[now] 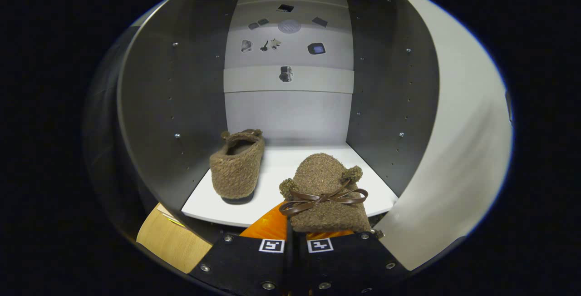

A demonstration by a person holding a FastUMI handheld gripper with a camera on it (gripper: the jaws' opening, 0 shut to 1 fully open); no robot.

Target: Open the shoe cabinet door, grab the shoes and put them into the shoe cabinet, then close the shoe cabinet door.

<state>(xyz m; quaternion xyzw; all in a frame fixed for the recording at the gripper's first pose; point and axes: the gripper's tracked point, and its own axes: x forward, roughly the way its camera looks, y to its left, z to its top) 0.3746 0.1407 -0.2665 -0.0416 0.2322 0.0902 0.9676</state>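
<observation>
A brown fuzzy slipper with a ribbon bow point(327, 187) hangs just ahead of my fingers, its toe pointing into the open shoe cabinet and its front over the edge of the white shelf point(209, 207). My gripper point(297, 230) is shut on this slipper's near edge, with the jaws almost together. The matching slipper point(237, 169) stands on the shelf further in to the left, with its heel toward me, close to the left wall.
The cabinet door point(458, 150) stands swung open on the right, close beside the held slipper. Dark side walls point(154, 119) with peg holes flank the shelf, and a pale back panel point(288, 110) closes it. A light wooden surface point(170, 239) lies below the shelf on the left.
</observation>
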